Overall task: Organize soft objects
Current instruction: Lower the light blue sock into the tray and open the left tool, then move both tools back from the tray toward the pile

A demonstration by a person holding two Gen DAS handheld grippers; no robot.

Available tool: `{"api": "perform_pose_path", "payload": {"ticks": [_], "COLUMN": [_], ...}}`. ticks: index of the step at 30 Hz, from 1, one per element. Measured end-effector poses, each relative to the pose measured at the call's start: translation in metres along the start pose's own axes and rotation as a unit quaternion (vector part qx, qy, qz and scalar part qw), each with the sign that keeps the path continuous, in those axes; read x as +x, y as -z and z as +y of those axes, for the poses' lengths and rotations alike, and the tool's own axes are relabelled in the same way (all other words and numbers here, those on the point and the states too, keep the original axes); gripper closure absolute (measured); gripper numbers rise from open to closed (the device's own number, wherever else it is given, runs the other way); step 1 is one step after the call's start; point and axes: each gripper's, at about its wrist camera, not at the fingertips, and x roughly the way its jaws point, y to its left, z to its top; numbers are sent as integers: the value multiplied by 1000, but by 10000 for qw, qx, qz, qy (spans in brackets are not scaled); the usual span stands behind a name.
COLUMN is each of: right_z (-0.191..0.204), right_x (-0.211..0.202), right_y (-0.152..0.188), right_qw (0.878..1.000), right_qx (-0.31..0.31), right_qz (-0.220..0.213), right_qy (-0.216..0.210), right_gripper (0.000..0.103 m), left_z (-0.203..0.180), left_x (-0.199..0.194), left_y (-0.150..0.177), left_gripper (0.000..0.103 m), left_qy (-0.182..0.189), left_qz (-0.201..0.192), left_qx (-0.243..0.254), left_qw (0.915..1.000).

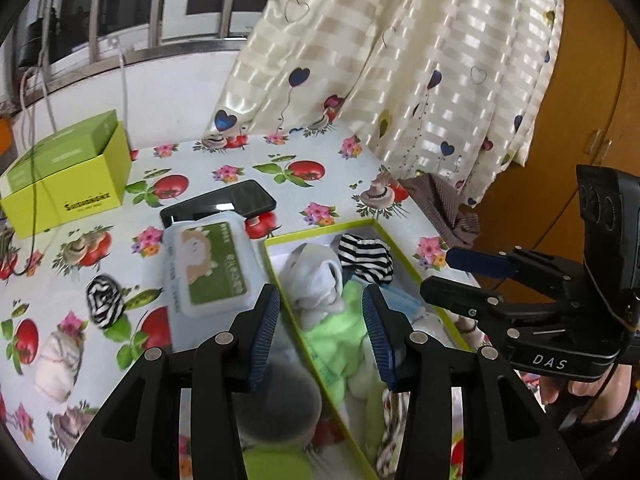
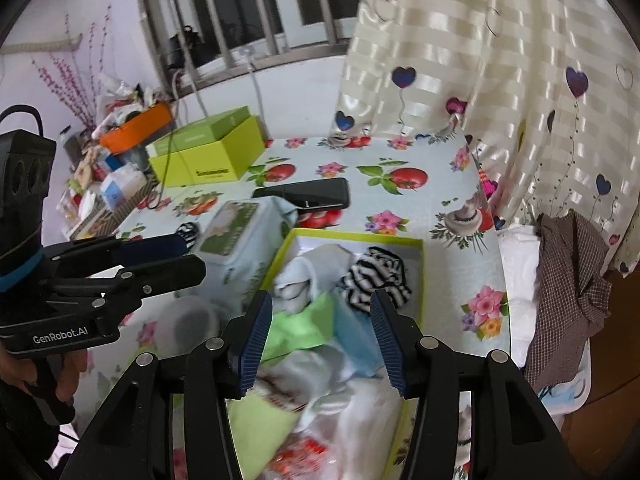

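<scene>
A shallow box with a lime-green rim (image 1: 320, 233) (image 2: 352, 234) lies on the table. It holds soft items: a white sock (image 1: 316, 276) (image 2: 296, 280), a black-and-white striped sock (image 1: 366, 258) (image 2: 376, 276), a light green cloth (image 1: 340, 332) (image 2: 304, 328) and a blue piece (image 2: 356, 336). A second striped sock (image 1: 103, 300) lies loose on the tablecloth, left of the box. My left gripper (image 1: 320, 332) is open and empty above the box's near-left part. My right gripper (image 2: 320, 340) is open and empty above the box; it also shows in the left wrist view (image 1: 460, 276).
A wet-wipes pack (image 1: 206, 270) (image 2: 240, 244) and a black phone (image 1: 220, 202) (image 2: 308, 192) lie beside the box. A green carton (image 1: 64, 176) (image 2: 208, 152) stands far left. A curtain (image 1: 400, 60) hangs behind. A brown checked cloth (image 2: 568, 300) hangs off the right edge.
</scene>
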Motion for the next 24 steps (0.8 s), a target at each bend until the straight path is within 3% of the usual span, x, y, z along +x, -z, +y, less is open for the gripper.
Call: {"api": "perform_pose_path", "payload": {"ticks": [12, 24], "right_z": [52, 95], "right_x": [-11, -8], "right_y": [8, 16], "right_qw": [9993, 9971], "right_qx": [-290, -597], "right_qz": [-14, 86], "right_qy": [-254, -464], "right_gripper": [52, 52], "left_z": [29, 59], "left_x": [-43, -62], "left_y": [35, 64], "left_gripper": [58, 58], "left_qy": [-17, -193], "left_qz": [-229, -227], "left_qx": [-330, -671], "left_qw": [9992, 9973]}}
